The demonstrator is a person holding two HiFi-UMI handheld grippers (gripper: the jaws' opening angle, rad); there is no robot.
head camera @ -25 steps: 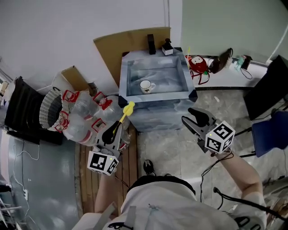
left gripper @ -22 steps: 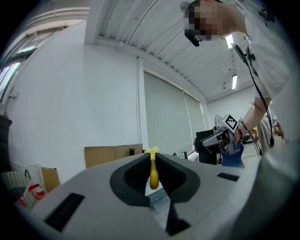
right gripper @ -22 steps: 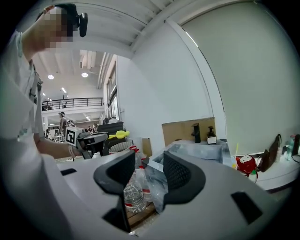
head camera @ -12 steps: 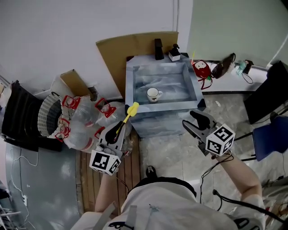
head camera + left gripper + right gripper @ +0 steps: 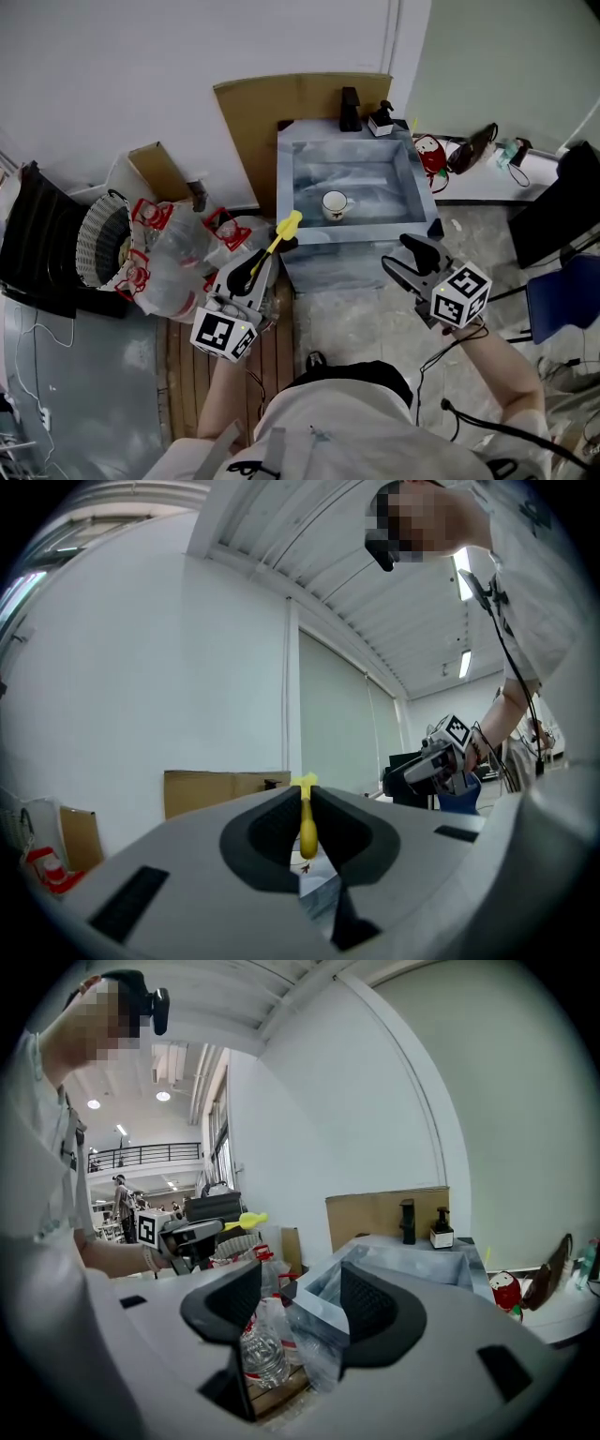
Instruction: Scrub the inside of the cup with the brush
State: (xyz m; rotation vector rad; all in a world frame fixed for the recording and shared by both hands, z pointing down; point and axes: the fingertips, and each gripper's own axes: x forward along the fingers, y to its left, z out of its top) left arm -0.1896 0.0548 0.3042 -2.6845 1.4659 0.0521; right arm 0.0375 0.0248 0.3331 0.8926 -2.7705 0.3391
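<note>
Over the last second both grippers have been brought nearer the sink (image 5: 284, 178), and the brush head is now just beside its front left corner. The fingers of the right gripper (image 5: 403, 257) have just been opened further and stand well apart, with nothing between them. The fingers of the left gripper (image 5: 251, 271) are clamped on the handle of the yellow brush (image 5: 281, 234), whose head points toward 1 o'clock. The cup (image 5: 334, 203) stands upright in the sink, at 1 o'clock from the brush and 11 o'clock from the right gripper, untouched. Scrubbing is not yet begun; the cup is probably to be taken first by the open fingers.
</note>
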